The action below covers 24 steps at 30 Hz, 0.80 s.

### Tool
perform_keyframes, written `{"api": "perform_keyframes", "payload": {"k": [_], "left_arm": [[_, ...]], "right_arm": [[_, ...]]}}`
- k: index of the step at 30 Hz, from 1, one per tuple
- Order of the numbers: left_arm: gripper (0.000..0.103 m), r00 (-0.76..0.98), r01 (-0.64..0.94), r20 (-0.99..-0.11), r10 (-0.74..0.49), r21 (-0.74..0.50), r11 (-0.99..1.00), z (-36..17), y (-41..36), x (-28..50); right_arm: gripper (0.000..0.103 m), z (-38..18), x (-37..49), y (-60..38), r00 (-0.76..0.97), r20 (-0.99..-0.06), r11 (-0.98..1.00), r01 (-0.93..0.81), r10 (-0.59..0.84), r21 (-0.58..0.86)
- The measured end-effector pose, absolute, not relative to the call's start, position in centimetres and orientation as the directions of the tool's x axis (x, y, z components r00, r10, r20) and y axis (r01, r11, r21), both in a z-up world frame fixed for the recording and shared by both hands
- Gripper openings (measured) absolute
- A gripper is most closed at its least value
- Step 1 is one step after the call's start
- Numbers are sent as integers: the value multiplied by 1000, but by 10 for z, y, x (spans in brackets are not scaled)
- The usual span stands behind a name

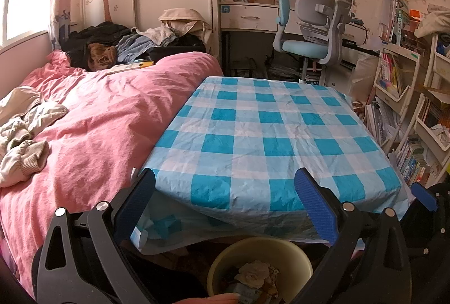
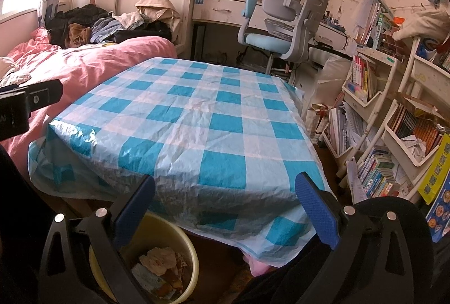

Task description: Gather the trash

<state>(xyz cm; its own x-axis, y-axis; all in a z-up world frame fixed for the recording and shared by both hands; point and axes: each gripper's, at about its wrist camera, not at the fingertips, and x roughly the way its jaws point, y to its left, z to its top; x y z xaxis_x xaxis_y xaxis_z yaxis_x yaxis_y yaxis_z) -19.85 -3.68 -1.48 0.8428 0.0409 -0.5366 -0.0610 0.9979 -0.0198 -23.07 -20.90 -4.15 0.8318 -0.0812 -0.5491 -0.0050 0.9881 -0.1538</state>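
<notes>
A yellow bin (image 1: pixel 284 246) stands on the floor below the table's near edge, holding crumpled paper (image 1: pixel 253 271) and wrappers. It also shows in the right wrist view (image 2: pixel 189 253) with crumpled paper (image 2: pixel 160 257) inside. My left gripper (image 1: pixel 225 191) is open and empty, above the bin at the table's front edge. My right gripper (image 2: pixel 225 194) is open and empty, over the front edge, the bin at its lower left. The table (image 1: pixel 267 129) wears a blue and white checked cloth with nothing on it.
A bed with a pink quilt (image 1: pixel 92 118) and piled clothes (image 1: pixel 112 42) lies left of the table. A blue and grey desk chair (image 1: pixel 312 31) and a desk stand behind. Book racks (image 2: pixel 379 118) crowd the right side. The left gripper's body (image 2: pixel 25 104) shows at the right view's left edge.
</notes>
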Motion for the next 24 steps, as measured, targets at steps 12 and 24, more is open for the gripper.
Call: {"api": "perform_keyframes", "payload": {"k": [12,24], "left_arm": [[96,842,-63,-538,42,-19,998,-15,-37,-198],[96,841,-62,-539,43,-18,998,-15,-38,-199]], "right_arm": [[95,-41,-231,-209,831,-550,988,-8,-80,-155],[95,-41,-231,-210,831,-551,988,-8,-81,-156]]}}
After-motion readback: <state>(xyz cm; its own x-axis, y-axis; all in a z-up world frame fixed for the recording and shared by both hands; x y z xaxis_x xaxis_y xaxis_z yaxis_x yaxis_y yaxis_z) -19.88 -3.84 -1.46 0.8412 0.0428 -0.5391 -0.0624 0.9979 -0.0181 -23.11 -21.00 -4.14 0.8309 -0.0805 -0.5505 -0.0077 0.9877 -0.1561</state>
